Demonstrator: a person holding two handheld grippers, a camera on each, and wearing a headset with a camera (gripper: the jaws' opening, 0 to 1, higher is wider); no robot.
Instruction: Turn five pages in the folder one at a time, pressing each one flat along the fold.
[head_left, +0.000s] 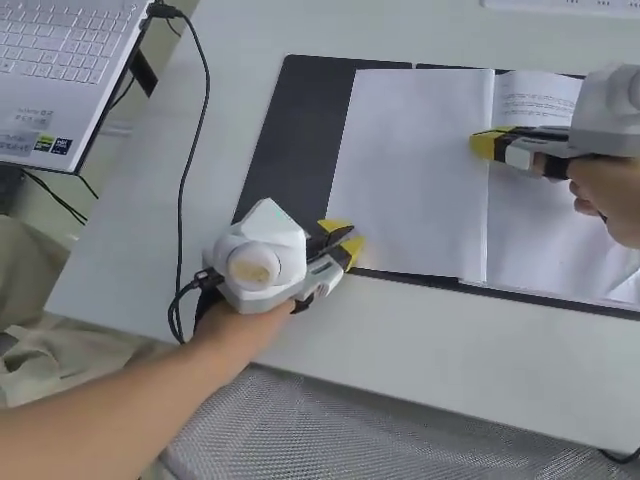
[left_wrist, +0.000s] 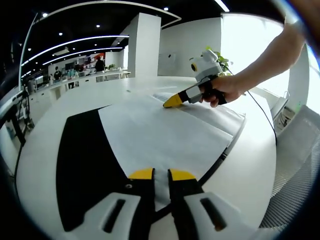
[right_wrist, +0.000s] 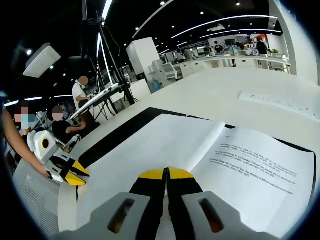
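Folder (head_left: 298, 130) is lying open on the white table (head_left: 430, 345). The right gripper (head_left: 484, 145) has its jaws together, with the tip down on the fold between the pages. The left gripper (head_left: 343, 243) is at the bottom-left corner of the left page (head_left: 415, 170), jaws a little apart.

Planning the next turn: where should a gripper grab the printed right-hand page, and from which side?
Probably its free outer edge, coming in from the right. The printed page lies flat and is bound at the fold, where the shut right gripper sits, so only the far edge can lift.
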